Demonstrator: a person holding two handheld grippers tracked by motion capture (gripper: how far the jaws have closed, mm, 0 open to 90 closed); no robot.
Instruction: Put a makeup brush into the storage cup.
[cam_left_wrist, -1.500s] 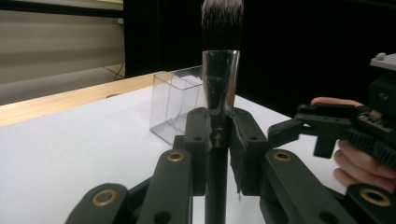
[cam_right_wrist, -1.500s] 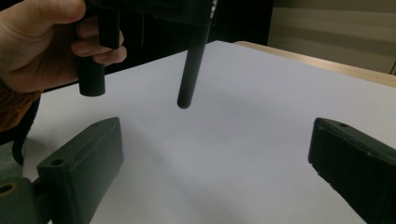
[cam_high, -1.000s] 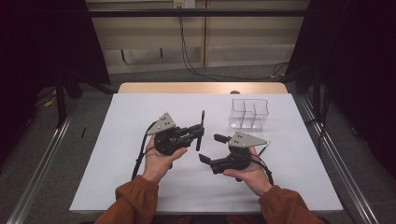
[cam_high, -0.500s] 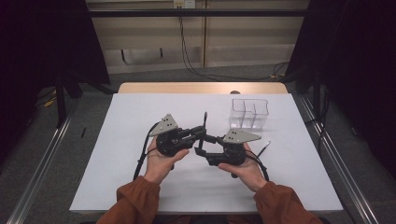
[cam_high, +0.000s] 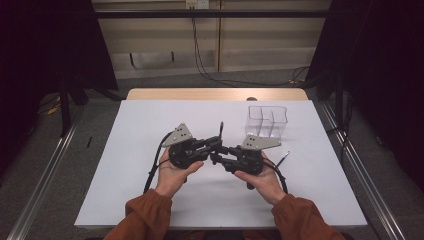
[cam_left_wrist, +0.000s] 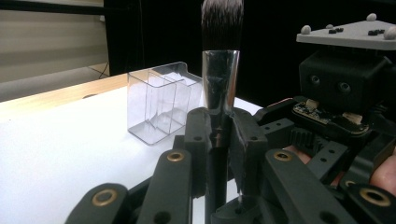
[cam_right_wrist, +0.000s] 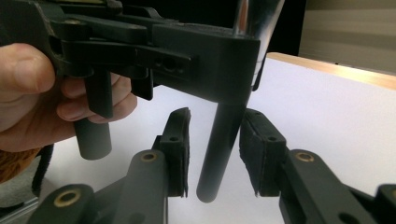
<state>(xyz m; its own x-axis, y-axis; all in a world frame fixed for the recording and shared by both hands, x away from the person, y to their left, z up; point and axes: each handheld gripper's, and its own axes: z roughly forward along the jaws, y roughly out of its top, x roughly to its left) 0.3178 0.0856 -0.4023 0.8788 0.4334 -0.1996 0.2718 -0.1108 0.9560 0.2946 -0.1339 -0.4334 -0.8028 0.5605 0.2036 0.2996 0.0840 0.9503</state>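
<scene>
- Your left gripper (cam_left_wrist: 219, 140) is clamped tight on the makeup brush (cam_left_wrist: 220, 88), holding it upright with bristles up.
- Your right gripper (cam_right_wrist: 215, 154) has just been closing; its pads flank the brush's dark handle but do not yet press it.
- The clear divided container (cam_high: 268, 121) stands on the white table (cam_high: 125, 150), just beyond your right gripper.

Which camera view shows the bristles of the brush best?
The left gripper view: the brush stands upright in the left gripper, with its dark bristles and metal ferrule close and sharp. The high view shows the brush as a small thin stick. The right gripper view shows the handle and a bit of ferrule.
</scene>
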